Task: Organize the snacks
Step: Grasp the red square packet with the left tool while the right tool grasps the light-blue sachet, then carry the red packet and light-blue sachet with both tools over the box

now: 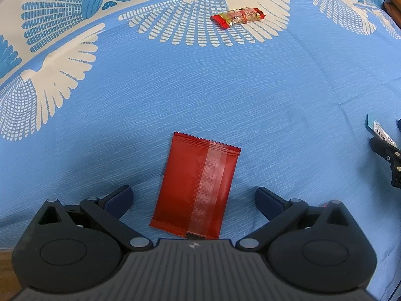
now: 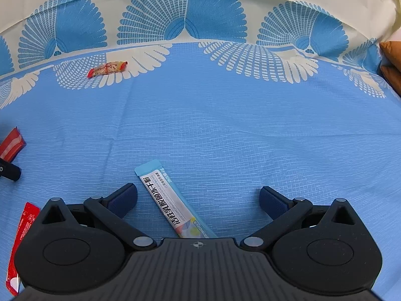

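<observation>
At the bottom of the left view, the left hand-held gripper (image 1: 193, 200) is spread apart around a red packet (image 1: 190, 188) lying flat on the blue bench cloth (image 1: 275, 100). Likewise, the right hand-held gripper (image 2: 198, 200) is held apart around a light-blue stick sachet (image 2: 170, 200). A small candy (image 1: 238, 16) is seen at upper centre, on the white fan pattern.

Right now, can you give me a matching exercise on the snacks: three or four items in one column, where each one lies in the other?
Items:
1. red packet
2. blue stick sachet
3. small wrapped candy
4. red strip packet

Places:
A. far off, on the cloth's white pattern
B. between the open left gripper fingers
C. beside the right gripper's left edge
D. between the open right gripper fingers

Pairs: 1-B, 2-D, 3-A, 4-C
</observation>
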Demonstrator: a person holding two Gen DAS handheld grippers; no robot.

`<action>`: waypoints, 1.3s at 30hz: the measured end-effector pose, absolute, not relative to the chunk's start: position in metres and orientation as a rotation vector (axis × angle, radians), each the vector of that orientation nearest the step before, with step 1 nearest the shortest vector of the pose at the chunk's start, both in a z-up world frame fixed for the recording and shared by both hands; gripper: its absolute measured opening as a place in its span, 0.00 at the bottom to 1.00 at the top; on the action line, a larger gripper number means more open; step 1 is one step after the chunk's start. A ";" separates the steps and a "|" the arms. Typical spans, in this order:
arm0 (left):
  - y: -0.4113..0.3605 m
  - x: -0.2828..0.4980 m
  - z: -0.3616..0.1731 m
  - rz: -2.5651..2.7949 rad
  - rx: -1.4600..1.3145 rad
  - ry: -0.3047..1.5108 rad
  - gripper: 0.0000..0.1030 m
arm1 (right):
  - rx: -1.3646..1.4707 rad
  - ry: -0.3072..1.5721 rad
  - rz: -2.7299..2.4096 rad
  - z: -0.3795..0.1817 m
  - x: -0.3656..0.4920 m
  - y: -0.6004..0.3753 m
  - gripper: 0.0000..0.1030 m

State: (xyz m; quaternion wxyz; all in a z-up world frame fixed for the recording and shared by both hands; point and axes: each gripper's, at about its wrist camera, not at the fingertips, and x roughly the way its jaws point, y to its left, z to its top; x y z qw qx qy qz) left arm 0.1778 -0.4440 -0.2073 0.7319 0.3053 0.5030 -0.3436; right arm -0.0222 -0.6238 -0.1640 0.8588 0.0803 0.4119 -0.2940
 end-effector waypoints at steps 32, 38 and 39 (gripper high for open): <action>-0.215 0.018 0.004 -0.859 0.442 0.962 0.49 | 0.328 0.645 -0.516 0.006 -0.122 -0.378 0.19; -0.116 -0.012 0.030 -0.705 0.476 0.916 0.49 | 0.310 0.671 -0.349 0.039 -0.132 -0.288 0.19; -0.101 -0.015 0.032 -0.687 0.470 0.918 0.49 | 0.307 0.682 -0.324 0.042 -0.134 -0.273 0.19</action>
